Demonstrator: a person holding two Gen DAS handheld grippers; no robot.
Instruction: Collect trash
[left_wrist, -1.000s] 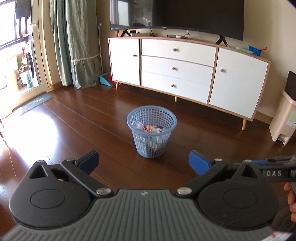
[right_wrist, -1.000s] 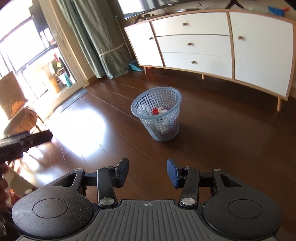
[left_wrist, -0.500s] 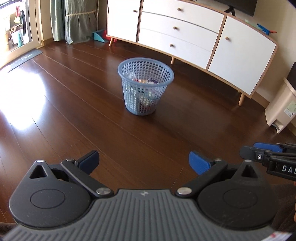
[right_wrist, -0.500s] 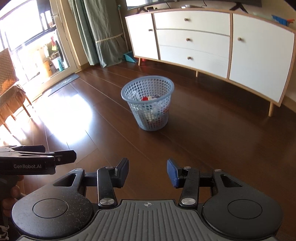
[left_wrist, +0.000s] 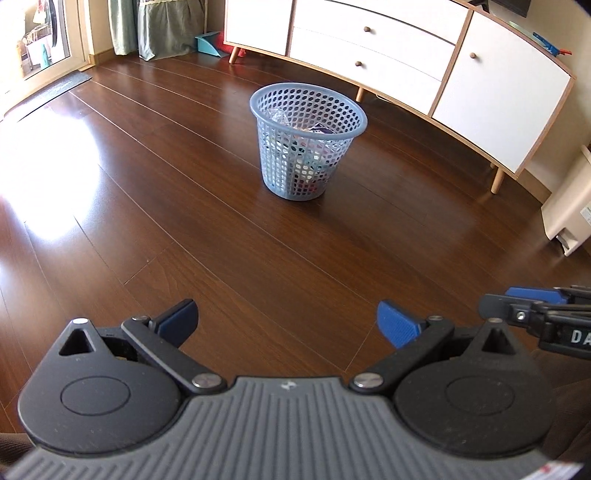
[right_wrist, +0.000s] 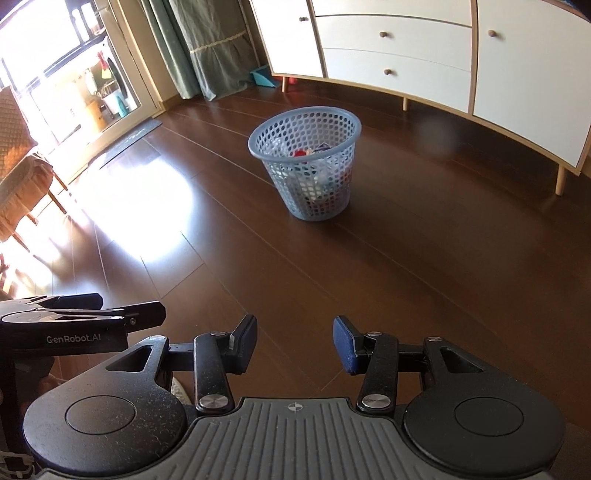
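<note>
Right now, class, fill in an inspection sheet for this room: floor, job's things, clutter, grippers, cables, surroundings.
Surface: dark wood floor, sun glare at the left.
Job's things: blue basket upright on the floor, holding mixed trash.
Clutter: no loose trash seen on the floor.
Grippers: left gripper open, empty; right gripper open, empty.
Cables: nothing seen.
Surroundings: white sideboard behind the basket; green curtain; blue dustpan; beige bin.
</note>
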